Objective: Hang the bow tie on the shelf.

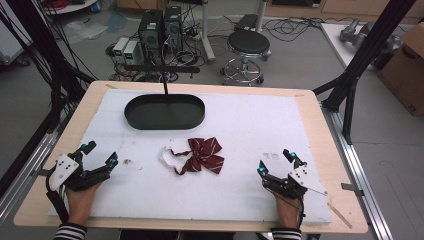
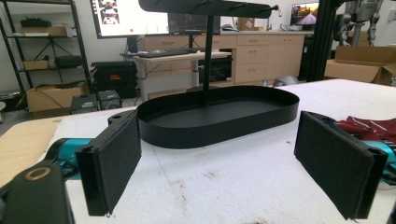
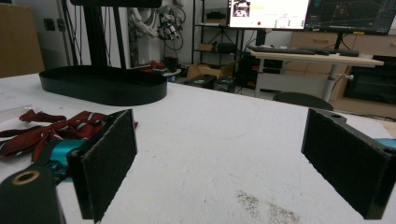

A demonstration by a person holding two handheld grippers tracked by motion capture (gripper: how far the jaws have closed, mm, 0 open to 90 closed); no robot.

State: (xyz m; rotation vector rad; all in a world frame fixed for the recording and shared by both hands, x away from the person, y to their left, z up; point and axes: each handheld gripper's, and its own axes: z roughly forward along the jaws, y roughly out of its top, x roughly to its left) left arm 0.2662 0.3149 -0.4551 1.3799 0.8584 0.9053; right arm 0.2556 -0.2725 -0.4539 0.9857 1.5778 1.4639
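Here the left tongs (image 1: 99, 154) rest low at the near left of the surface (image 1: 260, 125), held in a hand (image 1: 80, 200) whose striped sleeve (image 1: 70, 232) comes in from the bottom edge of the high view. Their jaws stand wide apart with nothing between them; in the left gripper view the two padded faces frame bare white covering, and beyond them sits a black oval tray (image 2: 219, 116) with a thin upright post (image 2: 205, 60) rising from its middle to a crossbar on top. The right tongs (image 1: 276, 160) lie at the near right, well apart from the left pair, also held by a hand (image 1: 287, 210), and their jaws are likewise spread with nothing gripped.

Between the two pairs, nearer the middle of the surface, lies a dark red bow tie (image 1: 202, 156) with pale stripes, flat on the white covering, with a white strap (image 1: 167, 156) curling out at its left. It touches neither pair of tongs. In the right gripper view the bow shows just past the left-hand jaw, and the tray stands farther back. The tray is at the far side of the surface, behind the bow and apart from it. Small dark marks speckle the white covering near both pairs of tongs
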